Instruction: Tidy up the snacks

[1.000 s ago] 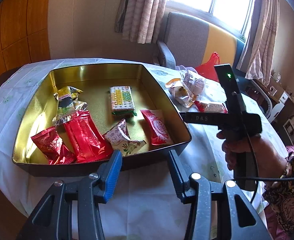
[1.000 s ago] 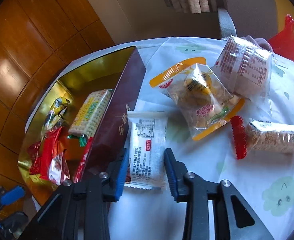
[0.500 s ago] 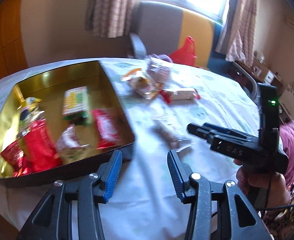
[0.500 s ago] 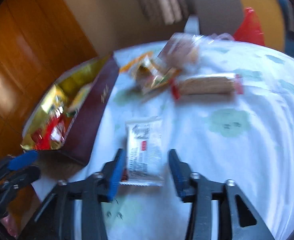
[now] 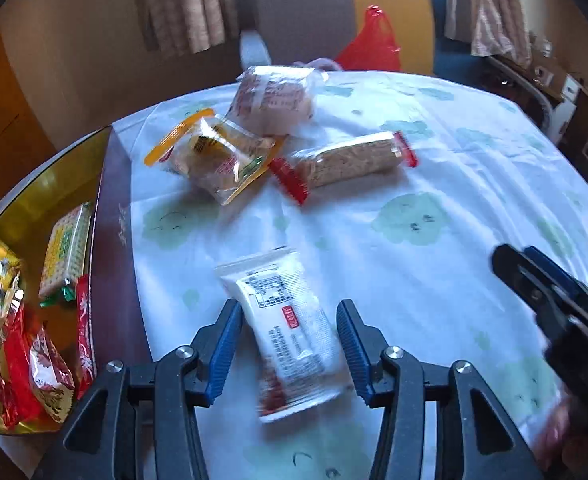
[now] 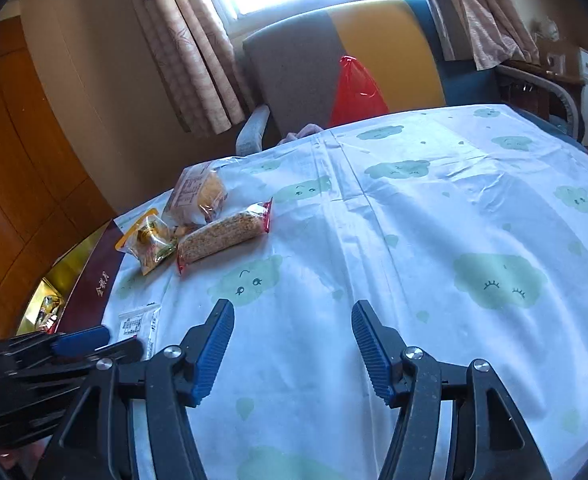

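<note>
A white snack packet (image 5: 290, 324) lies flat on the tablecloth between the fingers of my open left gripper (image 5: 288, 342); the pads stand beside it, apart from it. It also shows in the right wrist view (image 6: 138, 326). My right gripper (image 6: 292, 346) is open and empty over bare cloth to the right; it shows in the left wrist view (image 5: 541, 280). The gold tin (image 5: 22, 208) at the left holds several snacks. An orange-edged packet (image 5: 218, 158), a clear bag of cake (image 5: 274, 98) and a red-ended cereal bar (image 5: 345, 164) lie beyond.
A cloud-print tablecloth (image 6: 453, 240) covers the round table. A chair (image 6: 305, 68) with a red plastic bag (image 6: 353, 92) stands behind the far edge. Wooden panels are at the left.
My left gripper swung right from the tin and now straddles the white packet. My right gripper let the packet be, drew back to the right and opened wider.
</note>
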Tool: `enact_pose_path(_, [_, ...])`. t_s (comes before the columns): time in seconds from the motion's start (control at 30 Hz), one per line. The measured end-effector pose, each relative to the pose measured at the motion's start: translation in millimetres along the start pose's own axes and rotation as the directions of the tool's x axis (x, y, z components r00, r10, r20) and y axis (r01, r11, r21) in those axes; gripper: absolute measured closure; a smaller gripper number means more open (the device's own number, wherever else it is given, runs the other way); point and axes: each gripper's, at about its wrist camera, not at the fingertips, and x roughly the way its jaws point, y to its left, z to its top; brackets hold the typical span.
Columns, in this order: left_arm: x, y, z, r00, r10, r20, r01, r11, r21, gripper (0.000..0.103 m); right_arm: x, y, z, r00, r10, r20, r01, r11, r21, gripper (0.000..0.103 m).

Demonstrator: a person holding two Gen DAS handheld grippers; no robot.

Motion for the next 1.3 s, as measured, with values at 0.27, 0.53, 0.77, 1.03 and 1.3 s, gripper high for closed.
enact_pose_path(0.27, [0, 11, -19, 0.984, -0.091, 0.156, 0.096, 0.995, -0.026, 0.056, 18, 7, 5, 0.997, 0.023, -0.069, -0.024, 0.999, -0.024, 0.039])
enact_pose_path(0.53, [0, 21, -23, 0.971, -0.135, 0.196, 0.148, 0.988, -0.054, 0.064, 62, 65, 76, 0.989, 0.057, -0.139, -0.104, 0.925, -0.365, 0.038])
enact_pose_path(0.77, [0, 21, -25, 0.969, -0.139, 0.206, 0.152, 0.987, -0.050, 0.064, 133, 105, 118, 0.945, 0.075, -0.319, -0.224, 0.858, -0.463, 0.038])
enact_pose_path(1.03, [0, 22, -27, 0.968, -0.141, 0.209, 0.155, 0.987, -0.050, 0.064, 154, 70, 100, 0.897, 0.122, -0.424, -0.237, 0.944, -0.230, 0.038])
enact_pose_path(1.3, [0, 22, -26, 0.968, -0.141, 0.209, 0.155, 0.987, -0.050, 0.064, 117, 65, 66, 0.889, 0.096, -0.448, -0.267, 0.903, -0.336, 0.038])
